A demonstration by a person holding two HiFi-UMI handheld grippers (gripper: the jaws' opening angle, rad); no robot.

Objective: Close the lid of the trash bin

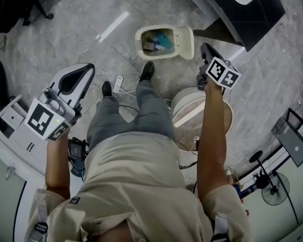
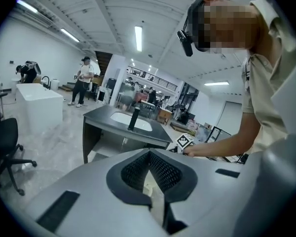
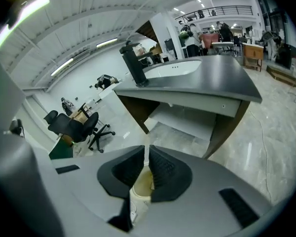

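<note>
Head view shows the trash bin [image 1: 152, 48] on the far floor [image 1: 91, 14], its lid [image 1: 185, 42] open rightward, probably light and stiff, best pushed at its free edge; my left gripper [image 1: 86, 72] and right gripper [image 1: 205, 49] are closed, empty.

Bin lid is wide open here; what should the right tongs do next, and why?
Probably ease the right tongs down onto the outer edge of the lid and push it over the trash bin. The lid lies flipped open on the side nearest those tongs, which are shut, empty and apparently not touching it.
</note>
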